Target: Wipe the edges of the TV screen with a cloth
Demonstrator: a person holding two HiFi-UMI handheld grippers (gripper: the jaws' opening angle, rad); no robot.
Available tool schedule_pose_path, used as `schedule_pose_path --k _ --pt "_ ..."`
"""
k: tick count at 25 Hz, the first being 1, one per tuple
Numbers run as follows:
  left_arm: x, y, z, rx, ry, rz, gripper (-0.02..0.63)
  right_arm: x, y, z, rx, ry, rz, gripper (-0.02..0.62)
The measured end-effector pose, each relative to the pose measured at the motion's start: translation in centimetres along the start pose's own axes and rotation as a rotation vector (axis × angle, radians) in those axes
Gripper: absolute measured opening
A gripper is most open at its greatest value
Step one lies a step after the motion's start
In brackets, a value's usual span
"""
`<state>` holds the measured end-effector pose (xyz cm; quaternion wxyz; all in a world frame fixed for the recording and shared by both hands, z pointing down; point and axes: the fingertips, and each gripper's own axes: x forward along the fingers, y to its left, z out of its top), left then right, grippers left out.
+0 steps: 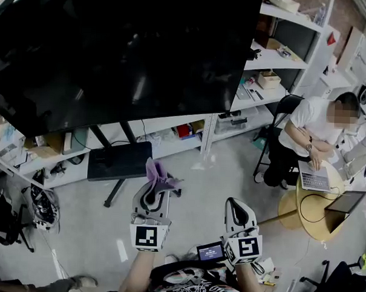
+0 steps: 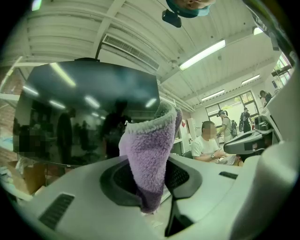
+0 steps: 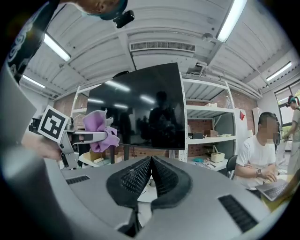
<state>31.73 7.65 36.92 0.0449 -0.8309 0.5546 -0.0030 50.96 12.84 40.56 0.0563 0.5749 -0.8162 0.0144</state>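
Head view has the TV (image 1: pixel 114 54) filling the frame from 9 to 12 o'clock: a wide, flat, glossy black slab with thin edges, tilted, on a dark stand whose flat base (image 1: pixel 119 161) sits on the grey floor. White shelves (image 1: pixel 277 59) stand at 1 o'clock. On one shelf is an open cardboard box (image 1: pixel 269 79); its contents cannot be made out.

The cloth (image 1: pixel 159 179) is near 6 o'clock, below the screen and well apart from it. It is a small, fluffy lilac rag, bunched and folded. The left gripper (image 1: pixel 155 192) has its jaws pinching the cloth; in the left gripper view the terry pile rises upright from between the dark ribbed pads, with a pale stitched hem on top. The screen lies beyond it at 10 o'clock, mirroring ceiling lights.

The right gripper (image 1: pixel 236 205) sits at 5 o'clock beside the left one. Its jaws are pressed together with nothing between them, the rubber pads meeting in a ridge.

At 3 o'clock a person (image 1: pixel 308 132) in a white shirt sits at a round yellow bench (image 1: pixel 313 205) with a laptop (image 1: pixel 315 178).
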Motion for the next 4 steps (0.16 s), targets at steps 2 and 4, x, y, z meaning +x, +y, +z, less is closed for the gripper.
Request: schedule_pose_path --k 2,4 --pt "-0.8 0.5 0.1 0.003 0.0 -0.011 0.126 -0.3 0.9 0.0 0.0 0.0 -0.006 0.028" --pt "-1.6 1.0 0.2 0.017 0.0 -0.027 0.126 -0.5 2.0 0.0 -0.005 0.001 -0.008 0.028"
